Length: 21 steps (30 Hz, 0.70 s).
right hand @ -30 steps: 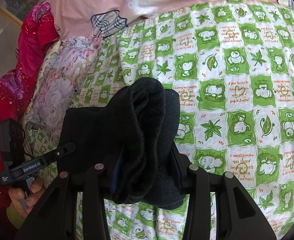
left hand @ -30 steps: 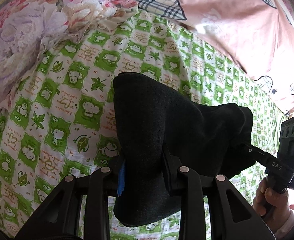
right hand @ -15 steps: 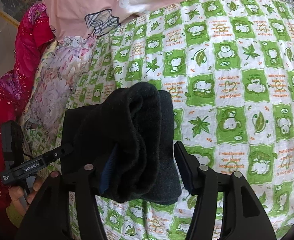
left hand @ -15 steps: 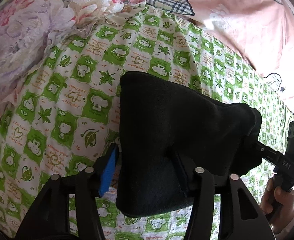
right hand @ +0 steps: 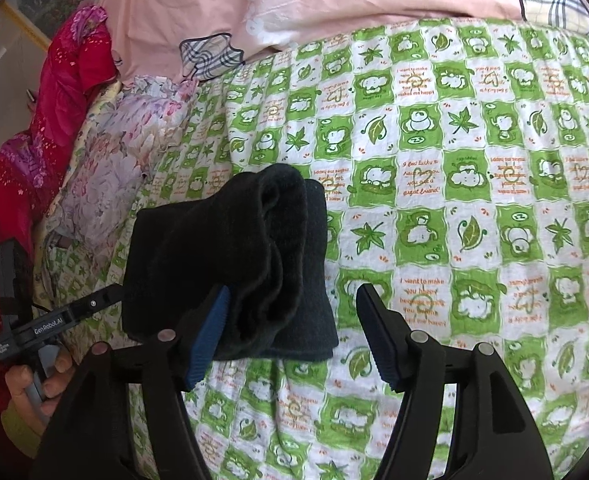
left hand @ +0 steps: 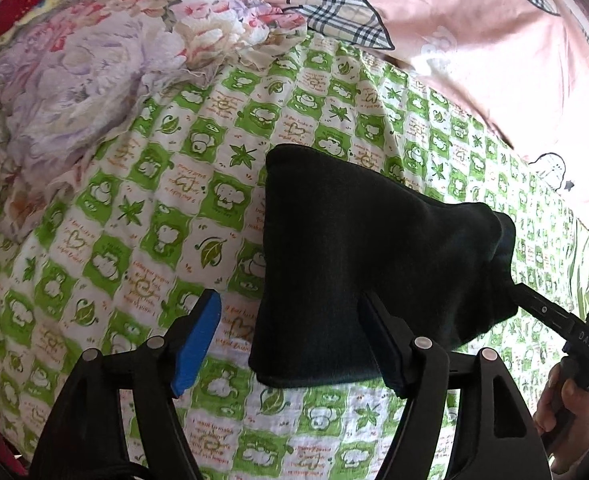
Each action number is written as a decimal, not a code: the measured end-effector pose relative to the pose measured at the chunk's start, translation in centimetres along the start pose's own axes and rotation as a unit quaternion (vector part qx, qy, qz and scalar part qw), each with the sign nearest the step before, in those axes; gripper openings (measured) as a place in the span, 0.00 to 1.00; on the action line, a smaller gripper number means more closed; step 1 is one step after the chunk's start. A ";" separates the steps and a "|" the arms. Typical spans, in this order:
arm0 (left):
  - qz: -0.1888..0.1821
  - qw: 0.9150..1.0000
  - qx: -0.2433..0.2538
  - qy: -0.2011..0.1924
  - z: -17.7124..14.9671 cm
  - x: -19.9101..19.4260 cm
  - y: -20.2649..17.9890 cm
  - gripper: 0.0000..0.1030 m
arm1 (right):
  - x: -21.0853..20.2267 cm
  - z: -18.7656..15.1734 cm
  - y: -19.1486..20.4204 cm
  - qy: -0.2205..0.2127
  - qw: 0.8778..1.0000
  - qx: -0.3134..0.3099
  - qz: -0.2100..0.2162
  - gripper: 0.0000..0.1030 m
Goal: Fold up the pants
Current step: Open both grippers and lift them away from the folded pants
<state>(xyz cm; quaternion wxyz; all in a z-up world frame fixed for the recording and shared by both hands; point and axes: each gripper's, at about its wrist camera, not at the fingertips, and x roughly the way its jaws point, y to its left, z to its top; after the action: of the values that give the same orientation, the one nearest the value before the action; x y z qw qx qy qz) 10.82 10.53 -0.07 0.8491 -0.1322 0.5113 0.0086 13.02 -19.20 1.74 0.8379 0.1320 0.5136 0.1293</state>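
Note:
The black pants (left hand: 358, 264) lie folded in a thick bundle on the green and white patterned sheet (left hand: 134, 216). My left gripper (left hand: 290, 340) is open, its jaws wide apart, with the bundle's near edge between them and against the right finger. In the right wrist view the bundle (right hand: 230, 264) lies at centre left with its layered end towards the camera. My right gripper (right hand: 290, 332) is open too, the bundle's near end between its fingers, against the left blue pad (right hand: 208, 332). Each gripper shows in the other's view, held by a hand.
A floral quilt (left hand: 74, 72) is bunched at the left of the bed. A pink cover with plaid patches (left hand: 474, 40) lies at the back. Red fabric (right hand: 34, 152) is piled past the quilt. The patterned sheet stretches to the right (right hand: 474, 220).
Both grippers were shut on the pants a second ago. Both have opened and let go, and the bundle now rests on the sheet. Both cameras have drawn back a little.

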 end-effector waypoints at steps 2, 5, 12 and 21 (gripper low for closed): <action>0.005 1.000 0.003 -0.004 -0.5 -0.5 -0.2 0.73 | -0.4 -0.3 0.6 -0.002 1.000 -0.013 -0.002 0.65; 0.013 1.000 0.011 -0.011 -1.2 -1.3 -0.6 0.75 | -1.0 -0.8 1.7 -0.004 0.999 -0.036 -0.006 0.69; 0.028 0.999 0.022 -0.022 -3.0 -3.0 -1.9 0.78 | -2.5 -2.2 4.5 -0.024 0.995 -0.098 -0.010 0.75; 0.056 0.997 0.038 -0.031 -5.1 -4.4 -2.3 0.80 | -3.8 -4.4 7.4 -0.052 0.986 -0.156 -0.028 0.90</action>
<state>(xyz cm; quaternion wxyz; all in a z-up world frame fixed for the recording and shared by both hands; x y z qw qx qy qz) 4.64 7.66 1.99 0.8670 -0.0703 0.4916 0.0406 6.87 -13.26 5.57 0.8769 -0.0085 0.4467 0.1772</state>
